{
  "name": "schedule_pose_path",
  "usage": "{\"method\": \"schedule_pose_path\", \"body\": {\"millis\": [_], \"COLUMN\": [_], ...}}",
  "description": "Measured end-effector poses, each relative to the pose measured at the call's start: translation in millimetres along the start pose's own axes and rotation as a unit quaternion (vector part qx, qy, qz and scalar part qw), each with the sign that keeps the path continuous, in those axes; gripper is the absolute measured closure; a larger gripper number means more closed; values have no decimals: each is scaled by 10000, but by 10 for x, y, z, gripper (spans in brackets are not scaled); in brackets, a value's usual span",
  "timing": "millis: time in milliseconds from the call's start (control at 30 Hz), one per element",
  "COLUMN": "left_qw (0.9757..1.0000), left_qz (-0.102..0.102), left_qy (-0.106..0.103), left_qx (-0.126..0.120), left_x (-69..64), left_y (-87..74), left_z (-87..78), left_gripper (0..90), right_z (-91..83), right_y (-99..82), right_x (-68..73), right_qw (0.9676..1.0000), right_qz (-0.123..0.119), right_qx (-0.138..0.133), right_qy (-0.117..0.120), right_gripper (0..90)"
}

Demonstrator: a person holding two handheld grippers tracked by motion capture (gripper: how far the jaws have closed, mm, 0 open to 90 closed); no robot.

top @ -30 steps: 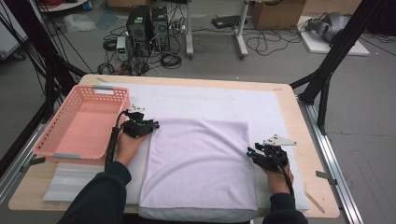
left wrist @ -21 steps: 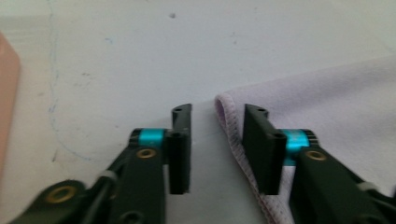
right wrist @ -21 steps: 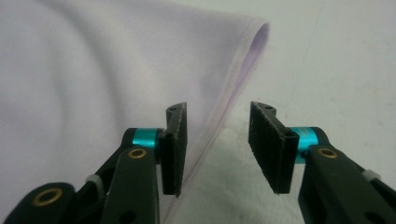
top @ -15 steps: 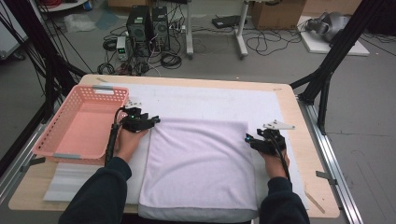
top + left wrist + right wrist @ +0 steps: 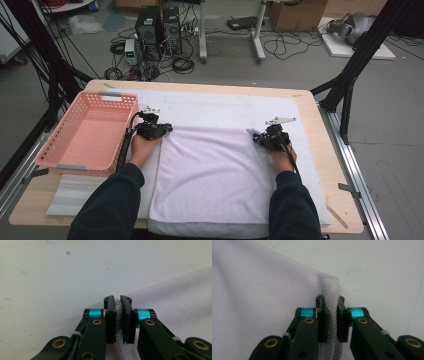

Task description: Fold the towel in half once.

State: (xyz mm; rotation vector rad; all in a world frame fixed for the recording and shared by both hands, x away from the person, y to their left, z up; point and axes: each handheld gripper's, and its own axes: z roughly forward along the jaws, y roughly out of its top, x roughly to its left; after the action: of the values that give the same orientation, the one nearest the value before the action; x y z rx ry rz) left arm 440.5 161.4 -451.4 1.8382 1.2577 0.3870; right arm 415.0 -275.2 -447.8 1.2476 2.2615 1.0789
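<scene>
Now pinching the towel (image 5: 212, 175) at both far corners: left gripper (image 5: 159, 129) clamped on the corner at about 10 o'clock, right gripper (image 5: 263, 138) clamped on the one at 2 o'clock, both sets of jaws having just closed with cloth edge between them. Compared with a second ago, right gripper (image 5: 330, 307) shifted up the towel's right edge toward 12 o'clock; left gripper (image 5: 117, 305) barely moved. Beside the left hand, at 9 o'clock, a pink basket (image 5: 60, 160).
</scene>
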Motion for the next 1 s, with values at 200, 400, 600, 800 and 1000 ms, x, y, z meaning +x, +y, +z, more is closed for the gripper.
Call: {"method": "schedule_pose_path", "body": {"millis": [200,400,600,800,1000], "left_qw": [9992,9979,9963,9936,9960], "left_qz": [-105,21,54,135,-328], "left_qy": [203,218,247,296,137], "left_qx": [-330,-606,-824,-1084,-818], "left_x": [-3,42,76,70,108], "left_y": [150,454,609,659,527], "left_z": [-28,-7,34,52,45], "left_gripper": [842,841,840,836,473], "right_z": [-34,-14,30,60,148], "right_y": [103,295,497,672,577], "right_x": [-121,-175,-237,-256,-261], "right_qw": [9994,9971,9946,9908,9915], "right_qz": [-38,-86,-100,-138,436], "right_qx": [-190,-468,-587,-731,-504], "right_qy": [-275,-600,-852,-1133,-1118], "right_gripper": [841,840,838,835,516]}}
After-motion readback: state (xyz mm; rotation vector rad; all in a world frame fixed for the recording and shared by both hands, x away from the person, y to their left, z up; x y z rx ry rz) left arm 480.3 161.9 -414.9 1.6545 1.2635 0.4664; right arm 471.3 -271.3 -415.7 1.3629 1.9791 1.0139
